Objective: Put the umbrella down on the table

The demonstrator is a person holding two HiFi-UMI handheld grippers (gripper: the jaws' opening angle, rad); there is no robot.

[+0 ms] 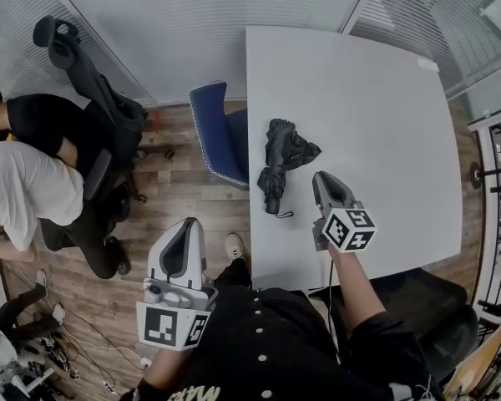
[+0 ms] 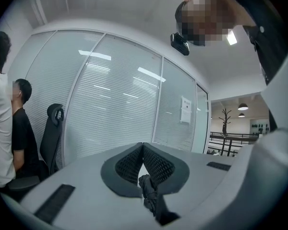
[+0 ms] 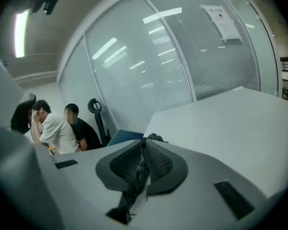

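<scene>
While the umbrella (image 1: 280, 161) is lying folded on the table (image 1: 376, 98) near its left edge, you are holding the right gripper (image 1: 323, 176) above the table, jaws pressed together on nothing, and the left gripper (image 1: 189, 222) off that edge, its jaws likewise closed and empty.

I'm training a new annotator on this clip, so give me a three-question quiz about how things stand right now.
1. True or false: the black folded umbrella lies on the white rectangular table.
2. The left gripper and right gripper are both: A open; B shut and empty; C gripping the umbrella.
3. Fill in: the padded chair at the table's left edge in the head view is ____.
Key: 1 true; 2 B; 3 blue.
</scene>
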